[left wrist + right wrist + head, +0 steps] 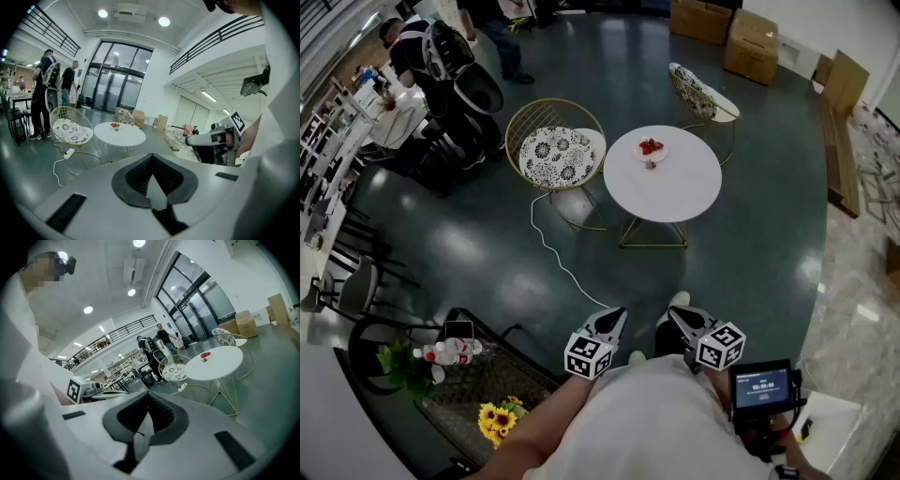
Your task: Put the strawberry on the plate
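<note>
**Far from the desk, tongs empty**

The left tongs [616, 317] and the right tongs [674, 315] are both squeezed shut with nothing in them. The person holds them close to the body, pointing a little down. I think this is because there is nothing to grab here yet.

The round white desk [675, 192] stands well apart, across the bare dark floor. On it sits a small plate [663, 152] with red fruit. One strawberry [651, 165] seems to lie just beside the plate, near the middle of the desk, not near the edge.

There is lots of room to walk. Watch the white cable [553, 246] on the floor and the wire chair [555, 150] just beside the desk.
</note>
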`<state>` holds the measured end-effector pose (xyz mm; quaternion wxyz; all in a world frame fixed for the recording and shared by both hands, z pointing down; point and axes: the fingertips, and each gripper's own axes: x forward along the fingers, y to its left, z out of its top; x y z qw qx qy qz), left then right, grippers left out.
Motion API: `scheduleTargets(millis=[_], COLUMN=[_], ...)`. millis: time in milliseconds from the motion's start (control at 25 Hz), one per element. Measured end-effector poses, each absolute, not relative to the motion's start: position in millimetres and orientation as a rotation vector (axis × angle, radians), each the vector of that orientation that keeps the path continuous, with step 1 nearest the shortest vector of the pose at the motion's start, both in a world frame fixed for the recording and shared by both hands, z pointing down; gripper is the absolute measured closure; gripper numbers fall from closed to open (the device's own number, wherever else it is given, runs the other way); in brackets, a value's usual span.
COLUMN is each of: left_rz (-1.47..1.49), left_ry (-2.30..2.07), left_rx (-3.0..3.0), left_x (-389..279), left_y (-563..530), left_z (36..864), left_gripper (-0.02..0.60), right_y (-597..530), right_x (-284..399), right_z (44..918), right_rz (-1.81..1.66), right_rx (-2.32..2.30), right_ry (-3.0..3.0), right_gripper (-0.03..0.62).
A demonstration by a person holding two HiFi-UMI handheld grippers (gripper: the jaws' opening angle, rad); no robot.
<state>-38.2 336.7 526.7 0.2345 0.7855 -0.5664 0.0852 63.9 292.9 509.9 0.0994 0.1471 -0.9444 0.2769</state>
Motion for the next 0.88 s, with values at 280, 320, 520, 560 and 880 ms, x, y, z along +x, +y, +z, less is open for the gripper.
scheduleTargets(millis=[280, 320, 520, 560, 880], left_rz=[0.239, 0.24, 0.248, 0.251, 0.264], left_ry=[-1.531, -1.527, -1.524, -1.522, -1.501], left_rx=[2.212, 2.221, 2.247, 2.25, 2.259], left_x=[-17.6, -15.0, -10.1, -8.8, -1.3], left_y=[348.7, 349.0, 343.2, 342.9, 349.6], left_z=[512.3, 510.6, 504.1, 503.8, 508.5], left_gripper=[0.574, 0.574, 0.574, 0.574, 0.574], right_y=[307.1, 307.6, 304.0, 304.2, 309.1], right_x=[78.1, 79.3, 78.6, 79.3, 87.2], right_z=[498.6, 498.2, 491.2, 491.4, 497.5], right_rz=[0.776, 0.772, 0.758, 0.761, 0.775], right_rx=[0.457, 0.46, 0.456, 0.456, 0.492], right_ry=[-2.813, -2.814, -2.828, -2.826, -2.805], right_gripper=[0.586, 0.586, 0.586, 0.586, 0.586])
